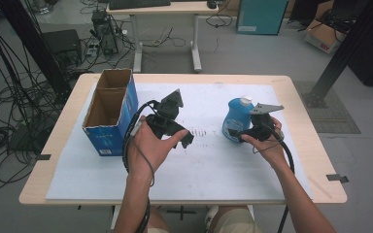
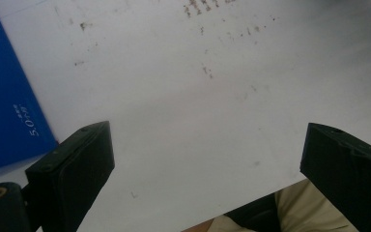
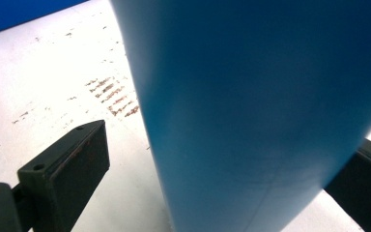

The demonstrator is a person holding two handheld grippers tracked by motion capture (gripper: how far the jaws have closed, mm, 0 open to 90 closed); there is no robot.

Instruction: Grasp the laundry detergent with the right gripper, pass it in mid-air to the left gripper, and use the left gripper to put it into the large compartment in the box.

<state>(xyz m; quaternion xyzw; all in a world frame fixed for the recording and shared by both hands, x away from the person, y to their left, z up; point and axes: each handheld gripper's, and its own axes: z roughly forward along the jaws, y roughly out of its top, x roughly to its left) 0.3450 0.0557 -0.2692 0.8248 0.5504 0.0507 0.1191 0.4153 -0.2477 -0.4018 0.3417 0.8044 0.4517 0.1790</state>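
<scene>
Two grippers are at work over the white mat (image 1: pixel 184 170), and only one of them has anything between its jaws. The right gripper (image 1: pixel 237 132) is pushed up against the blue bottle (image 1: pixel 237 119), which stands upright with its white cap (image 1: pixel 245 101) on. In the right gripper view the bottle's body (image 3: pixel 261 111) sits between the two black jaws, spread wide: a clear strip of mat shows between the left jaw and the bottle wall, while the other jaw is partly hidden behind the bottle, so contact on that side cannot be told. The bottle is framed, then, but not yet clamped.

The left gripper (image 1: pixel 187 138) hangs over bare mat, its jaws wide apart with nothing between them; in the left gripper view the blue carton wall (image 2: pixel 9 106) lies off beyond its left jaw. That open-topped cardboard box (image 1: pixel 110 109) stands well apart from the bottle, on the far side of the left gripper from it.

Judged from this, the work is at its start: the approach to the bottle looks done, and the squeeze, the lift and any carry, likely toward the box, are all left. The bottle rests on the mat, untouched by the left tool.
</scene>
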